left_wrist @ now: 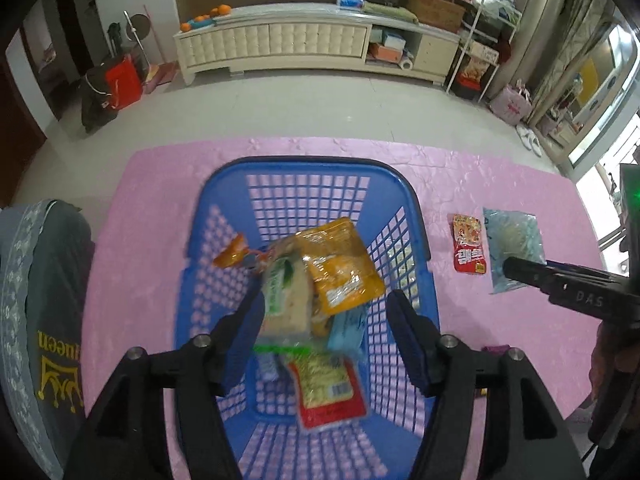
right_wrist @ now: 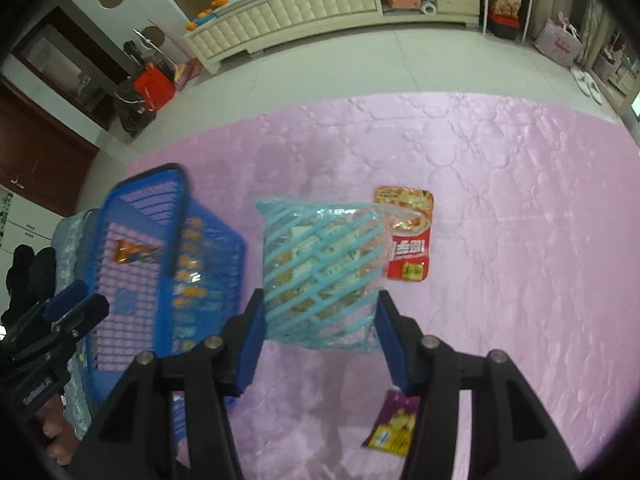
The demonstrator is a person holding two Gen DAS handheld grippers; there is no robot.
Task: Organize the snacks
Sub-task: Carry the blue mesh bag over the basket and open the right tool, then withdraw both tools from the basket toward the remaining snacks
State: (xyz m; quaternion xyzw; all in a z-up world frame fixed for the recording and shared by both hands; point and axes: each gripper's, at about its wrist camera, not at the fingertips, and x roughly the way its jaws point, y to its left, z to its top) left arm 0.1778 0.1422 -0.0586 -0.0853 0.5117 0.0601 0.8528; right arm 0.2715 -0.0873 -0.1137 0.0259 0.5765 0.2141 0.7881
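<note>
- Pink mat (right_wrist: 500, 200) covered the floor, with a cream cabinet (left_wrist: 280, 44) along the top of the frame.
- Left gripper (left_wrist: 320, 316) hung over the blue basket (left_wrist: 304, 168) at centre, its jaws apart; a blurred green-and-beige packet (left_wrist: 286, 296) lay between them, contact unclear.
- Right gripper (right_wrist: 320, 316) had its jaws spread around a striped teal bag (right_wrist: 320, 264), mid-frame.
- Red packet (right_wrist: 408, 252) lay just beside the bag, and a purple packet (right_wrist: 394, 424) at lower right.

**Counting the snacks**

One blue basket (left_wrist: 412, 200) sits on one pink mat (right_wrist: 500, 184). About six packs lie in the basket; they overlap. Three packs lie on the mat: teal (right_wrist: 320, 268), red (right_wrist: 410, 240) at 3 o'clock, purple (right_wrist: 394, 424) at 5 o'clock.
</note>
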